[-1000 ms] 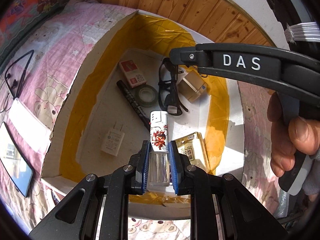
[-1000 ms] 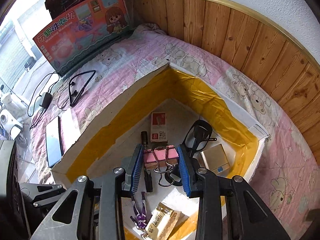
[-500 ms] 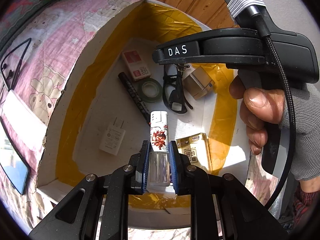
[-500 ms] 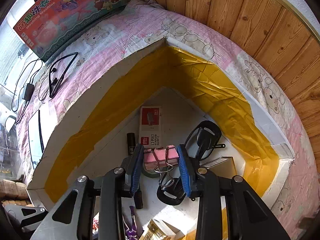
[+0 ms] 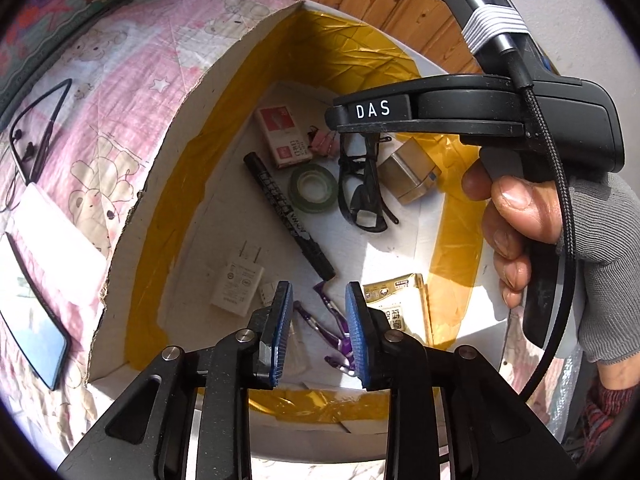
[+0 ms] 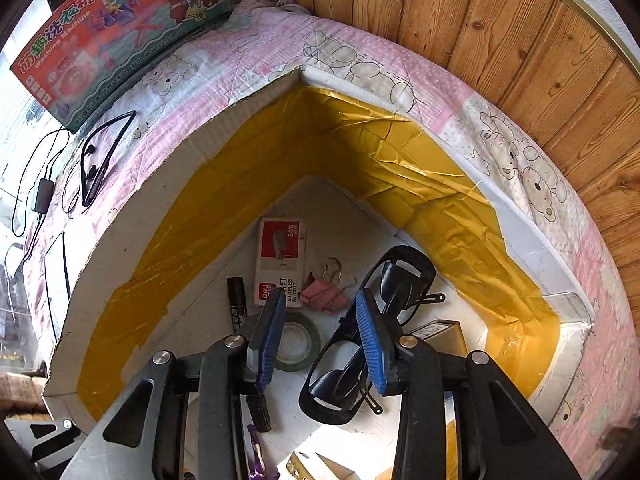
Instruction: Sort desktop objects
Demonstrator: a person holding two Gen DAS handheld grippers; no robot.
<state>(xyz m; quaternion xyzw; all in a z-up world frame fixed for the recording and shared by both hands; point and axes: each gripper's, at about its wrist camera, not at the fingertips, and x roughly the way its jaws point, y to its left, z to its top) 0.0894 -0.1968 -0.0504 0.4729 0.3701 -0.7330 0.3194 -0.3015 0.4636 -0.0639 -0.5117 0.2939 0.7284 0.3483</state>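
A white cardboard box (image 5: 136,232) lined with yellow tape holds the sorted items. My left gripper (image 5: 318,286) hovers over its near end. Its jaws are opening with nothing between them, and a purple tool (image 5: 328,320) lies on the floor below. The printed lighter does not show clearly. My right gripper (image 6: 319,294) points down into the far corner of the box (image 6: 120,256), jaws opening. The pink binder clip (image 6: 322,296) lies loose on the floor beyond its tips, beside the red staples box (image 6: 280,256). The left wrist view shows the clip (image 5: 320,142) under the right gripper's black body (image 5: 372,110).
Also in the box: a black marker (image 5: 288,216), green tape roll (image 5: 314,188), black glasses (image 5: 360,188), tan box (image 5: 412,176), white charger plug (image 5: 236,284), gold packet (image 5: 400,304). A phone (image 5: 32,320) and neckband earphones (image 5: 36,140) lie on the pink quilt.
The left jaws spread and the lighter dropped out of them. The right gripper sank into the box and let go of the pink clip, which now rests by the staples box.
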